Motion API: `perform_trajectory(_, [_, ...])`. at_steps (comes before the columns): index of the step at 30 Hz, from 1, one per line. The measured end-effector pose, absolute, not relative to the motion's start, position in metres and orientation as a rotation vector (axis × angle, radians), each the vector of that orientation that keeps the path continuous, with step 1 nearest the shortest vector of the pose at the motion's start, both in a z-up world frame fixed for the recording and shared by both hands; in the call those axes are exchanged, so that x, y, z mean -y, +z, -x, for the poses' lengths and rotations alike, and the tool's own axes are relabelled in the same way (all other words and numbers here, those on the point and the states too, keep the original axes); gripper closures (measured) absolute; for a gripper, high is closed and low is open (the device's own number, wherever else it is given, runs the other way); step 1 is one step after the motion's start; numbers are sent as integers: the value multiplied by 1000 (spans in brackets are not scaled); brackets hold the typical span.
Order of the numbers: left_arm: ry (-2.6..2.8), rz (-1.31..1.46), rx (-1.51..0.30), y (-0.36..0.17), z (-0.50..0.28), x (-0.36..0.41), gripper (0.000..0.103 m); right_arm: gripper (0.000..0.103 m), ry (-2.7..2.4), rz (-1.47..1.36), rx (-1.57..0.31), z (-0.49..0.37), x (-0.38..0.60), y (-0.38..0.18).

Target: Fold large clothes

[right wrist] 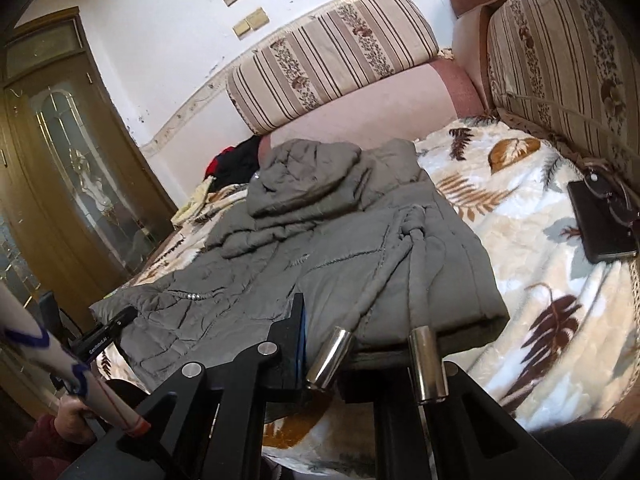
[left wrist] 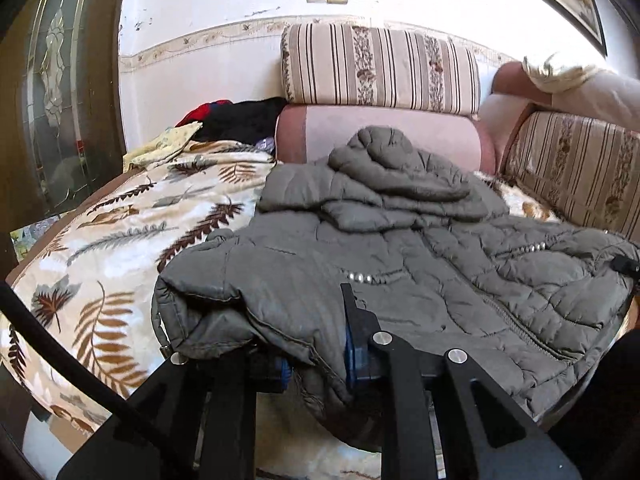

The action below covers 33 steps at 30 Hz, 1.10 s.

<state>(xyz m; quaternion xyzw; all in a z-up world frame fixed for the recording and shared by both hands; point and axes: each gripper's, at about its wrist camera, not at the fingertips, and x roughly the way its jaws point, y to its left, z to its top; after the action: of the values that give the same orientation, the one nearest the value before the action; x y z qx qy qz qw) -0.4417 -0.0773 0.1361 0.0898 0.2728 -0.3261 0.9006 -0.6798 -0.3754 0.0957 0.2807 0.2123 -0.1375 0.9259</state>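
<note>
A grey quilted hooded jacket (left wrist: 400, 240) lies spread on a leaf-patterned blanket (left wrist: 120, 232), hood toward the sofa back. My left gripper (left wrist: 316, 352) is shut on the jacket's near hem, with fabric draped over its left finger. In the right wrist view the jacket (right wrist: 340, 240) lies with its right side folded inward. My right gripper (right wrist: 348, 344) is shut on the near hem at the jacket's right side; its right finger is hidden under the cloth. The left gripper's tip (right wrist: 108, 330) shows at the jacket's left edge.
Striped sofa cushions (left wrist: 380, 68) stand behind the jacket and along the right (right wrist: 560, 60). A pile of red and black clothes (left wrist: 236, 116) lies at the back left. A black phone with keys (right wrist: 600, 220) lies on the blanket at right. A wooden glass door (right wrist: 80, 160) stands at left.
</note>
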Motion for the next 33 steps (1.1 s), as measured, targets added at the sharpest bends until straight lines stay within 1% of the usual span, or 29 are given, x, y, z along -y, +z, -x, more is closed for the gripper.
perform_trajectory(6, [-698,-166,-531,179,412,91,84,91,-250,-534,-361,666,389,141])
perform_trajectory(12, [-720,-129,-512,234,357,125,83,91,-241,-510,-287,616,422,203])
perform_trajectory(16, [-713,-70,-529,270,294,160,72,91,-277,-492,-267,558,459,237])
perform_trajectory(18, [-706,-27,-557,281,263,171,52,91,-292,-513,-265,530,483,247])
perform_trajectory(19, [-685,1,-571,290,242,178,33,91,-310,-529,-272,507,501,253])
perform_trajectory(20, [-674,30,-563,297,229,179,25,91,-323,-532,-277,493,513,255])
perform_trajectory(22, [-651,72,-520,312,208,177,24,91,-360,-534,-296,458,544,259])
perform_trajectory(24, [-616,72,-487,324,188,179,21,91,-401,-545,-321,425,575,254])
perform_trajectory(26, [-612,69,-493,327,173,183,21,91,-441,-555,-349,395,604,243])
perform_trajectory(29, [-636,35,-510,313,162,200,21,91,-485,-558,-394,356,636,224])
perform_trajectory(33, [-714,-68,-592,260,161,251,21,91,-539,-564,-453,321,664,192])
